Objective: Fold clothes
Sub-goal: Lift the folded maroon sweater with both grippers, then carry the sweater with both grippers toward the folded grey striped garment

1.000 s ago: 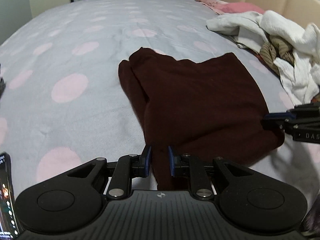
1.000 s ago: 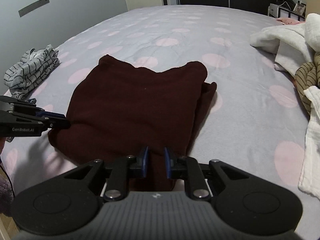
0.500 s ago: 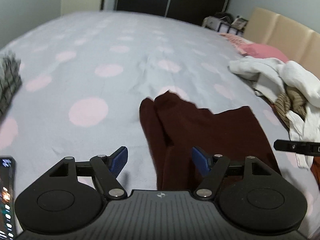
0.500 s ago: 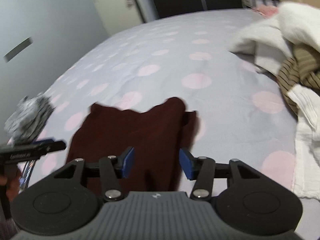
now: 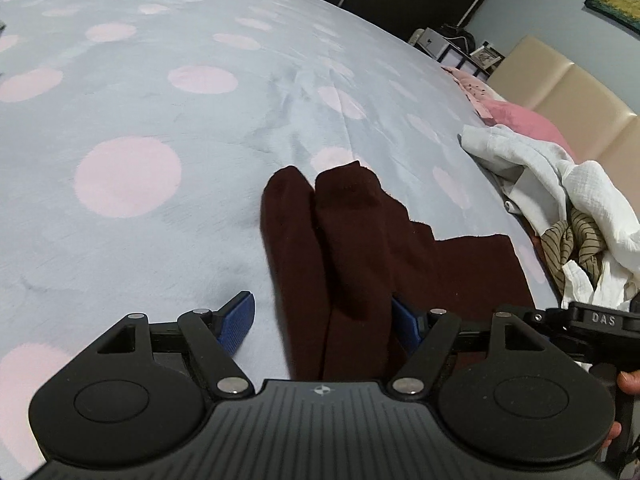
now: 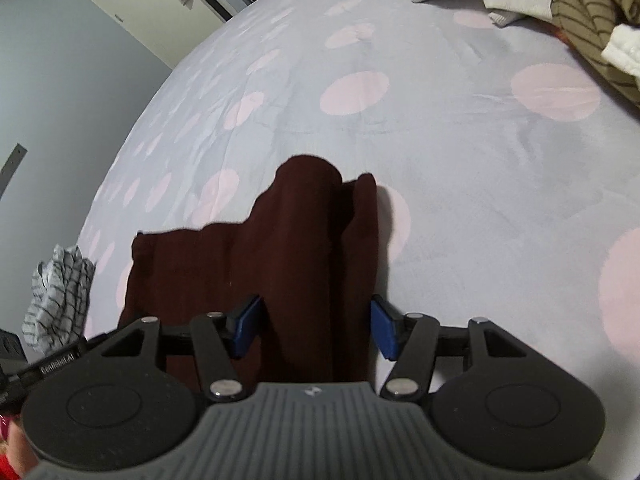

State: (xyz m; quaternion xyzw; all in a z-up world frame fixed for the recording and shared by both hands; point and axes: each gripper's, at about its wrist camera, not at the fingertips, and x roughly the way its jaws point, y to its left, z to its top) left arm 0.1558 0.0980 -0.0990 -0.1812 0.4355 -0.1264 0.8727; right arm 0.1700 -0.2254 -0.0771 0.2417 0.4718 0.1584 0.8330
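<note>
Maroon garment, dark and folded, lies flat on the bed, whose grey cover carries pale pink dots. Two rounded, sleeve-like folds of the garment point away from both cameras, and a flatter panel spreads out beside them. The left gripper sits low at the near edge of the garment with its jaws wide apart; one blue pad rests over bare bedcover just beside the garment, while the other pad is half hidden behind the cloth. The right gripper also has its jaws spread apart, straddling the thick fold of the garment, a blue pad on each side and neither pressing the cloth. Seen from the left wrist camera, the right gripper's black body shows beyond the far side of the garment with the letters "DAS" readable, and fingertips wrap its handle. Seen from the right wrist camera, the left gripper's arm reads "GenRobot.AI". A heap of white and brown striped laundry lies on the bed well apart from the garment, toward the beige headboard, with a pink pillow beyond it. A grey striped garment sits crumpled near the opposite side of the maroon garment.
</note>
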